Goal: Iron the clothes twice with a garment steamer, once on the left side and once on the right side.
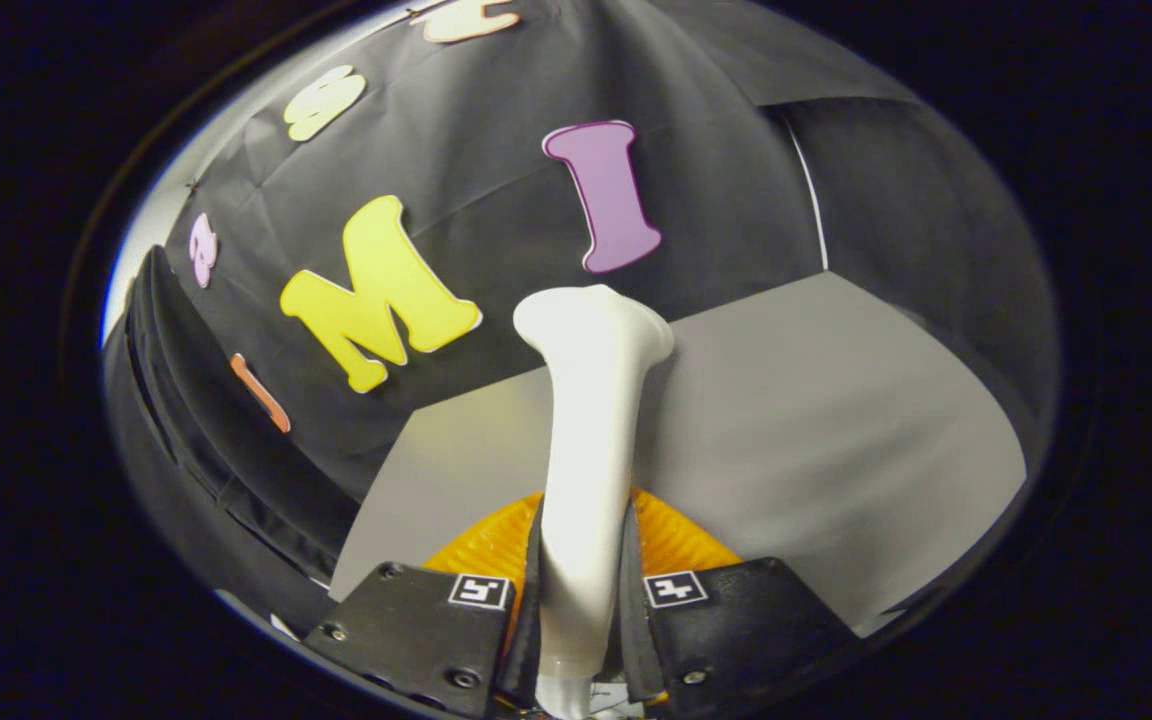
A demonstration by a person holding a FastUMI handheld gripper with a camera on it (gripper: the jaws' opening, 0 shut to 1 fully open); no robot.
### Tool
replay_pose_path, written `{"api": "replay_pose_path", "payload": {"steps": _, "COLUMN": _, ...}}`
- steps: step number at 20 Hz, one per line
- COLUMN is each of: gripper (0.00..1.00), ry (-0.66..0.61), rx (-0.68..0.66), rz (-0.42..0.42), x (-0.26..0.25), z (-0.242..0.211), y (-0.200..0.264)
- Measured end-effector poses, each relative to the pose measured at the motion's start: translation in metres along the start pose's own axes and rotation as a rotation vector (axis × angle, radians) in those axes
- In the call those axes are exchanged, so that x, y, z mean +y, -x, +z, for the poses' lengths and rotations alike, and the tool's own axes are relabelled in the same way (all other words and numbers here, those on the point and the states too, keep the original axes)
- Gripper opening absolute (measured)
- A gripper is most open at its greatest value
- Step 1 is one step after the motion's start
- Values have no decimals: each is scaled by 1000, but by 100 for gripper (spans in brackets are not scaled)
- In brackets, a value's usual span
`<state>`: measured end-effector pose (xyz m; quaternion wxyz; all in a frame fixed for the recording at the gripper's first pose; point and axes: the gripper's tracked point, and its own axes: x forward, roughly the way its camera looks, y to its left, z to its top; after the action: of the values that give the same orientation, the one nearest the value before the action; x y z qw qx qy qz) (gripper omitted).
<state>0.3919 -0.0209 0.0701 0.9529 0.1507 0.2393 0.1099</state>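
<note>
The gripper (pixel 581 600) is closed on the steamer (pixel 591 440), both fingers pressed against the lower part of its white handle, which stands up between them and runs away to a flared head at the far end. Under the handle, just ahead of the fingers, a ribbed orange disc (pixel 676 540) shows on either side of it; I cannot tell what it is, or whether the steamer rests on it or hangs just above. Beyond the disc lies a flat grey surface (pixel 816 420), likely a tabletop, and beyond that the black cloth wall (pixel 496 170) of the booth. To the left of the steamer, well apart from it, dark fabric hangs in folds (pixel 186 400); this may be the clothes to be ironed, though it could also be more of the booth's drape.

As I judge it, the steamer is in hand and neither pass has begun: its head points at the wall, touching no cloth. The next move calls for swinging the steamer leftward to the hanging fabric, setting the flared head flat against one side of it, and drawing it along the cloth with the grip kept firm, since the smooth, tapering handle could slip or twist between the fingers.
</note>
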Motion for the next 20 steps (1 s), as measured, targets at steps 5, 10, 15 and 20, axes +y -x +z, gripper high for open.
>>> {"api": "replay_pose_path", "payload": {"steps": 5, "gripper": 33, "ry": -2, "rx": -76, "rz": 18, "x": 33, "z": -6, "y": 35}}
{"api": "replay_pose_path", "payload": {"steps": 10, "gripper": 33, "ry": -2, "rx": -193, "rz": 37, "x": 80, "z": -6, "y": 80}}
{"api": "replay_pose_path", "payload": {"steps": 15, "gripper": 33, "ry": 70, "rx": -283, "rz": 64, "x": 150, "z": -8, "y": 129}}
{"api": "replay_pose_path", "payload": {"steps": 20, "gripper": 33, "ry": 128, "rx": -371, "rz": 82, "x": 217, "z": -7, "y": 168}}
